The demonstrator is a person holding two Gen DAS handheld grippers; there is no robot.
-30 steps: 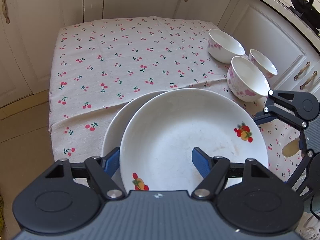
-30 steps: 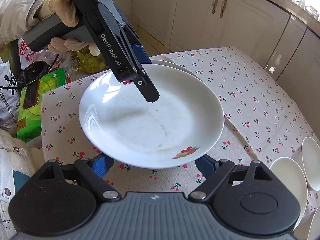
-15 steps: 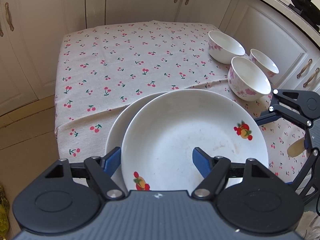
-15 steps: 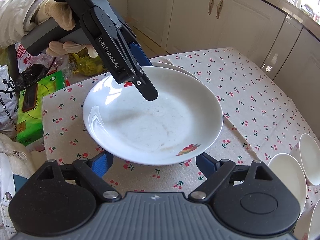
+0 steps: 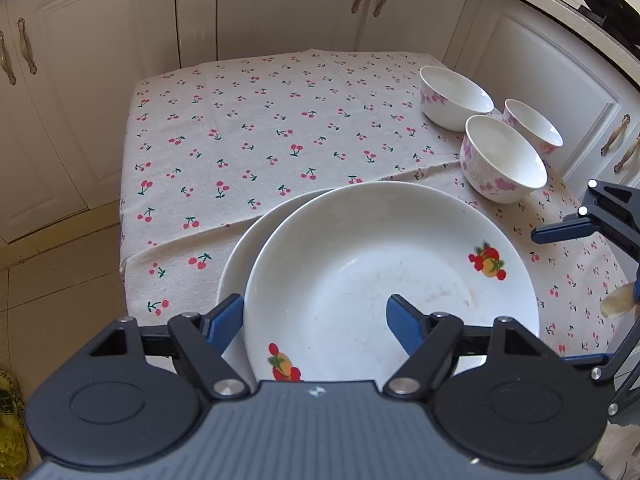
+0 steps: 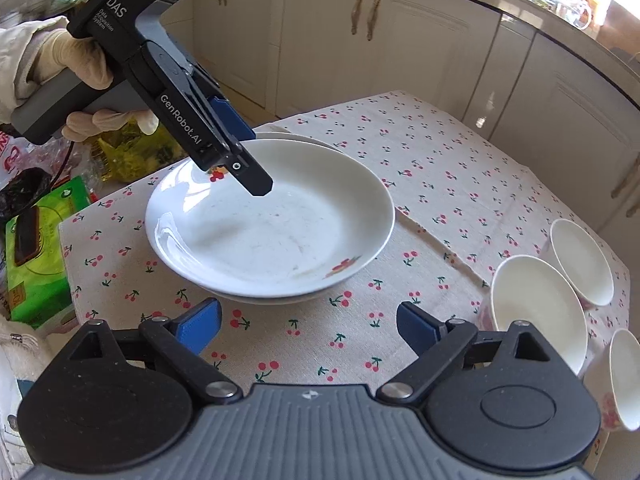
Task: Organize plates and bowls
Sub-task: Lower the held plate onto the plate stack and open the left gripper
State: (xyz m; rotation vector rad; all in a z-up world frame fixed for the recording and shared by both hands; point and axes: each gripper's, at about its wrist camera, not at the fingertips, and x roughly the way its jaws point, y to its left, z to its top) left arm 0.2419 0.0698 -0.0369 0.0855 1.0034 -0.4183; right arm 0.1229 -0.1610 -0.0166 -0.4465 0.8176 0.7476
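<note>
The left gripper jaws, loosening, straddle the white fruit-printed plate stacked on another; the right gripper jaws, widening, hold nothing.

White plates with red-and-yellow fruit prints; white bowls with pink blossoms; beige cloth dotted with red cherries on green stems; cream cabinets; black grippers with blue pads; green box

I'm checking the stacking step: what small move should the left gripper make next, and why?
Probably lift the left gripper clear: its jaws have just been opening, astride the rim of the top plate, which rests on the lower plate.
</note>
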